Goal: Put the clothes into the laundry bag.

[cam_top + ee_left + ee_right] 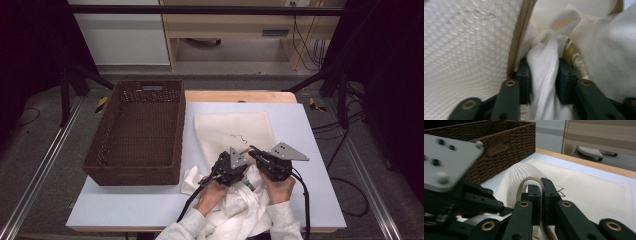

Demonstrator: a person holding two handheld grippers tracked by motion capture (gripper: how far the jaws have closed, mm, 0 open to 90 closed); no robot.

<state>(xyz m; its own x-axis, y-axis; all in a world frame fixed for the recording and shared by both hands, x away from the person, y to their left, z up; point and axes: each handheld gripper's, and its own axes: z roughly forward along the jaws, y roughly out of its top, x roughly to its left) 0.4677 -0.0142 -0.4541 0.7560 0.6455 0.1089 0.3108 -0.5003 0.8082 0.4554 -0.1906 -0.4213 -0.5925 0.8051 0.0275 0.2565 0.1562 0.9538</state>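
A cream mesh laundry bag [235,127] lies flat on the table, its near edge lifted. My right gripper [253,149] is shut on that zipper edge [529,181], holding it up in an arch. A pile of white cloth [235,205] lies at the table's near edge under the person's hands. My left gripper [245,152] is just left of the right one, at the bag's mouth. In the left gripper view its pads [524,80] press a fold of white cloth [544,62] beside the bag's zipper [520,37] and mesh [466,50].
A dark brown wicker basket [137,130] stands on the left of the light blue table [300,125], close to the bag. A small dark thread squiggle [239,136] lies on the mesh. Floor cables run at the right.
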